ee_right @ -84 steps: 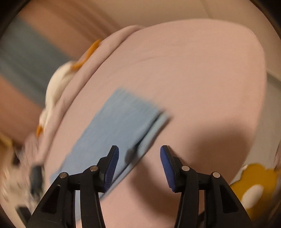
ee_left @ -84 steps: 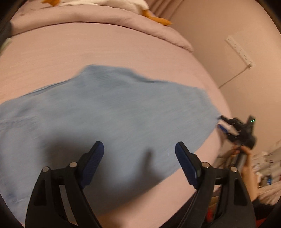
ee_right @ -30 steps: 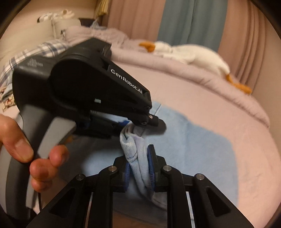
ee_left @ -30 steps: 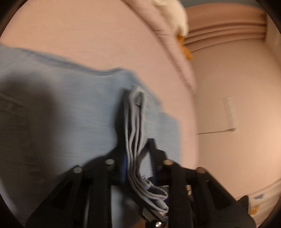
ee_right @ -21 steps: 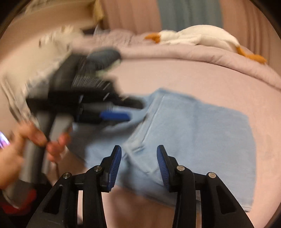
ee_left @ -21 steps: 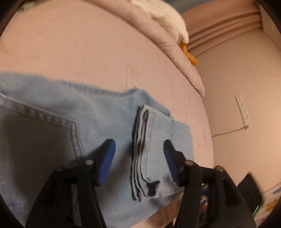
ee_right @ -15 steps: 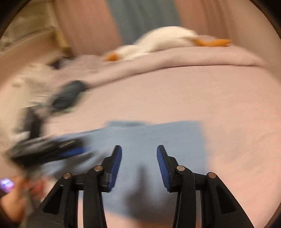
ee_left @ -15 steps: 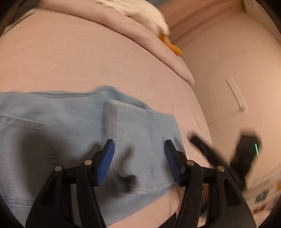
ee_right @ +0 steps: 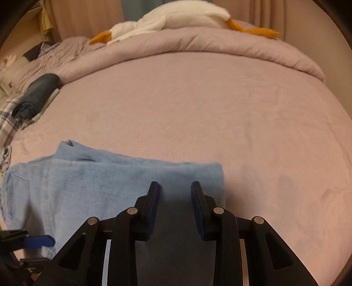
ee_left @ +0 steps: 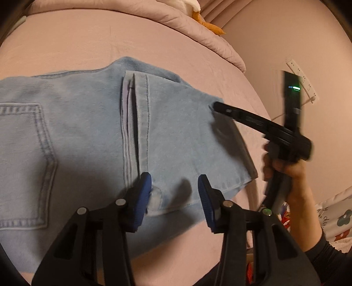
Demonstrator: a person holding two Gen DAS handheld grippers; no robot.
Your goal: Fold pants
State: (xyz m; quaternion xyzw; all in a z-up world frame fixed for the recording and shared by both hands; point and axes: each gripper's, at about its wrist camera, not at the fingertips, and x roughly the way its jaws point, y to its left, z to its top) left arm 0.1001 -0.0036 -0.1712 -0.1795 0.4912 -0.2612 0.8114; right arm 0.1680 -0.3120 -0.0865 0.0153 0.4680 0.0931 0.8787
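Note:
Light blue denim pants (ee_left: 88,136) lie folded on the pink bed, leg hems laid over the seat next to a back pocket (ee_left: 24,162). They also show in the right wrist view (ee_right: 105,182). My left gripper (ee_left: 175,191) is open and empty, hovering over the near edge of the folded part. My right gripper (ee_right: 175,198) is open and empty over the fold's right end. It shows in the left wrist view (ee_left: 222,109), its tip at the far right corner of the pants.
A rolled duvet (ee_right: 198,44) with a white goose plush (ee_right: 176,17) lies along the bed's far side. A dark rolled garment (ee_right: 37,94) sits at the left edge. A wall with a power strip (ee_left: 301,81) stands to the right.
Both grippers let go of the leg hems and opened. The hems now lie flat on the seat of the pants. The right gripper has swung round to the fold's right end.

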